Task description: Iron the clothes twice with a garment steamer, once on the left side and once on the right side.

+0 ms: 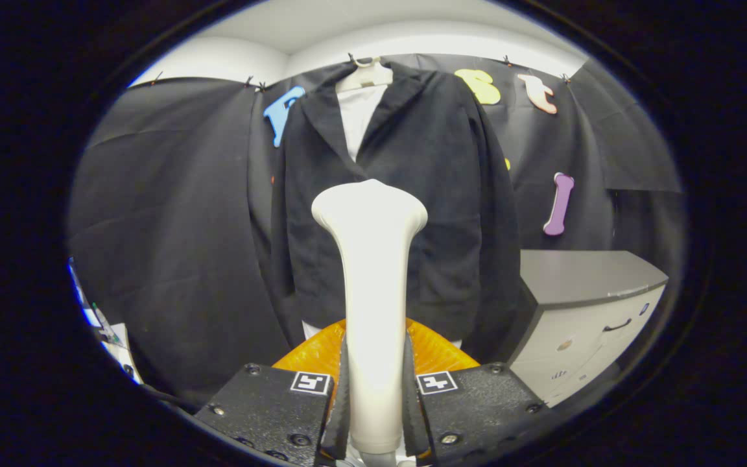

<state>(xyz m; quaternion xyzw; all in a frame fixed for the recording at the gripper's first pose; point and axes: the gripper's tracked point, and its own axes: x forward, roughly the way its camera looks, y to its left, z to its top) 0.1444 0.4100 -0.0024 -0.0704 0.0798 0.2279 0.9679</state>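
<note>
A white garment steamer (371,272) stands upright between my fingers, its wide head up at the level of the jacket's middle. My gripper (373,415) is shut on the steamer's handle, both fingers pressing its sides. Beyond it hangs a black jacket (425,194) over a white shirt (357,117) on a white hanger (367,74), against the black cloth wall. The steamer head sits in front of the jacket's centre; whether it touches the cloth I cannot tell. An orange part (438,353) of the steamer shows behind the fingers, below the jacket's hem.
A white cabinet with drawers and a grey top (581,298) stands to the right of the jacket, close to its sleeve. Black cloth wall (166,214) spreads to the left. Some small items lie low at the far left (104,331).
</note>
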